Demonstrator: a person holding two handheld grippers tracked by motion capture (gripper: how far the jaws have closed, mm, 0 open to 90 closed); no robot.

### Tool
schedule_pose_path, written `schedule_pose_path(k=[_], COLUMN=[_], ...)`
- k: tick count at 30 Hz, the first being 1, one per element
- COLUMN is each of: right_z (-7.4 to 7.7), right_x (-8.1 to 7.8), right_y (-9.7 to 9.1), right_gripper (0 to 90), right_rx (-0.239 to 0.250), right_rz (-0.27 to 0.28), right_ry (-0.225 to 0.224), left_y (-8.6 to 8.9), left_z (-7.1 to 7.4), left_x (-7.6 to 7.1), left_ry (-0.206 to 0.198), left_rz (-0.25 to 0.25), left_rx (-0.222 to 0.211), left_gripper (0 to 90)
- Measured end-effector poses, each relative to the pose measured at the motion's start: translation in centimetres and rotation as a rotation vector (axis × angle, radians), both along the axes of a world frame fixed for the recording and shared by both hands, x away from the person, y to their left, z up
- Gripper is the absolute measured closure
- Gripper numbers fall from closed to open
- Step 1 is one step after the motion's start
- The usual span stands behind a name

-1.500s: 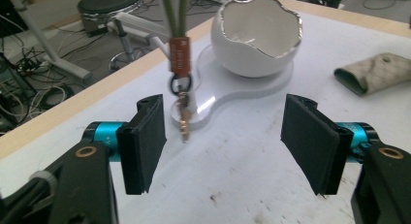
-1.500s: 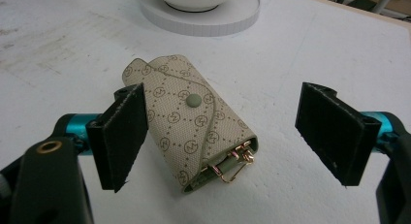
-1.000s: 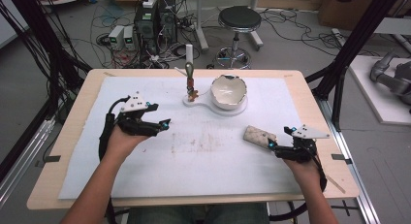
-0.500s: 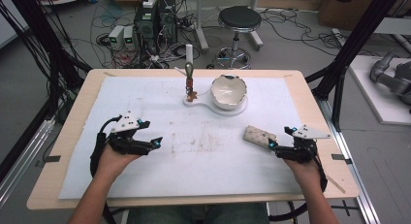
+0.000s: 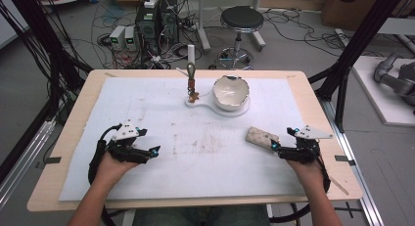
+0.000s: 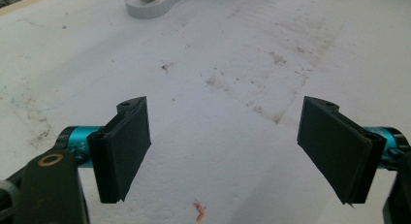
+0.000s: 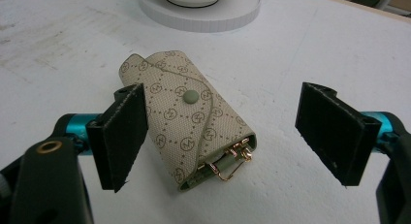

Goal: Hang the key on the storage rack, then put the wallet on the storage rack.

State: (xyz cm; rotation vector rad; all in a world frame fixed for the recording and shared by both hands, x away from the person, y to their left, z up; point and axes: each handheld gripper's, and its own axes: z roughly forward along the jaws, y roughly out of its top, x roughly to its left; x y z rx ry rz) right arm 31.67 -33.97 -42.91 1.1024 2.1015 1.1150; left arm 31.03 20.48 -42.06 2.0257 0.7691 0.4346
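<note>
My right gripper [image 5: 277,146] sits at the lower right of the high view, its two black fingers [image 7: 123,134] spread wide and released. One key pouch [image 7: 186,136] lies flat on the white counter [image 5: 205,177] between them; whether the left finger touches its edge I can't quite tell. The right finger stands well apart from it. My left gripper [image 5: 150,150] rests at the lower left of the high view, its fingers [image 6: 121,146] empty over bare counter and just now opened wider.

The pouch is beige, quilted-looking fabric with a printed monogram pattern, a round green snap on its flap and a gold-coloured clasp at its near end. Beyond it, toward the upper middle, stands one white bowl [image 5: 230,91] on a flat white base [image 5: 195,102], beside one upright spoon-like tool [image 5: 191,78]. The counter's surface is scuffed and brown-stained.
</note>
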Motion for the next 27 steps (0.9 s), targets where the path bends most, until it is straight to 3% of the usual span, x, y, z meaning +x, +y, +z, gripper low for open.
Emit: schedule_pose_path(k=[7, 19, 27], right_z=[0.1, 0.2, 0.18], right_x=[0.27, 0.19, 0.42], right_y=[-0.26, -0.06, -0.09], right_gripper=[19.6, 19.7, 19.7], right_rx=[0.01, 0.008, 0.006], right_rz=[-0.012, 0.01, 0.023], right_ry=[-0.002, -0.004, 0.001], left_y=[0.19, 0.49, 0.67], left_z=[-0.2, -0.25, -0.41], left_x=[-0.29, -0.11, -0.02], left_ry=[-0.008, -0.008, -0.003], left_rz=[-0.017, -0.006, -0.008], left_rx=[-0.044, -0.07, -0.064], left_gripper=[18.8, 18.9, 18.9])
